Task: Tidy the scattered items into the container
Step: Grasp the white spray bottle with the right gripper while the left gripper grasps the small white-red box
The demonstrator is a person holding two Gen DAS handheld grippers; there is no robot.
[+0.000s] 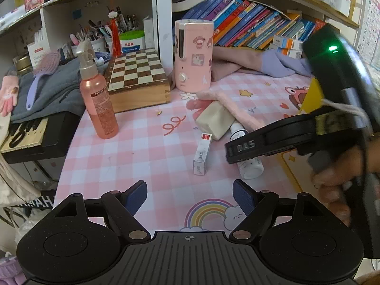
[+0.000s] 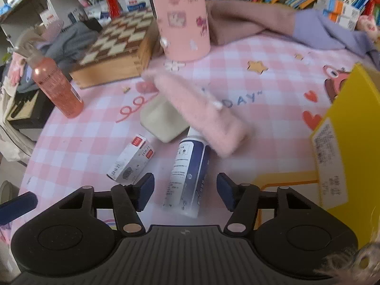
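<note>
My left gripper (image 1: 189, 196) hangs wide apart over bare pink checked mat (image 1: 142, 161), holding nothing. Just ahead lies the small grey-white cardboard carton (image 1: 201, 154), light and crushable. My right gripper (image 2: 184, 191) straddles the lying white-and-navy plastic bottle (image 2: 187, 173), jaws parted, not yet pinching; its smooth round body may roll, so I'd grip mid-barrel. The yellow container (image 2: 351, 142) stands right, its inside hidden and blurred.
</note>
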